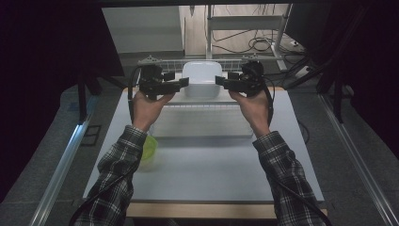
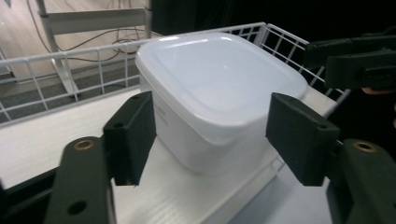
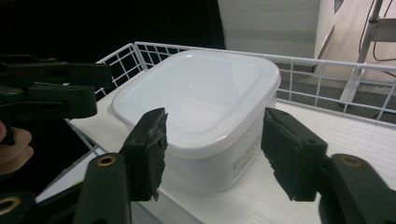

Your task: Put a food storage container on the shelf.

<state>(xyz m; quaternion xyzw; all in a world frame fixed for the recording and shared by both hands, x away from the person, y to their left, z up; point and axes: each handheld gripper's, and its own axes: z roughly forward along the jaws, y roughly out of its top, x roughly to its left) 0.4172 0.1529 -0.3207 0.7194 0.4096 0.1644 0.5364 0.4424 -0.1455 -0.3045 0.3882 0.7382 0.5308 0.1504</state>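
Plaid sleeves come in from the bottom of the high view, and each hand carries a gripper up to the far edge of the desk (image 1: 207,169). Beside the left sleeve a yellow-green cup (image 1: 148,147) sits on the desk, partly hidden by the forearm.

At the far edge stands a white wire basket (image 1: 197,65) with a white floor, and on that floor rests a white lidded container (image 1: 202,77) (square, with rounded corners, its lid on). Closer to the person a flat white tray (image 1: 202,123) lies on the desk between the two hands.

Over at the container's left side is the left gripper (image 1: 183,82), pointing inward at it; the right gripper (image 1: 220,81) faces it from the right side.

From the left gripper view, the left gripper (image 2: 212,137) has its fingers (image 2: 133,135) standing apart on either side of a corner of the container (image 2: 219,88), with a visible gap at each pad, so nothing is gripped. The right gripper view shows the same for the right gripper (image 3: 219,151): its fingers (image 3: 292,156) straddle the near corner of the container (image 3: 196,102) without pressing on it.
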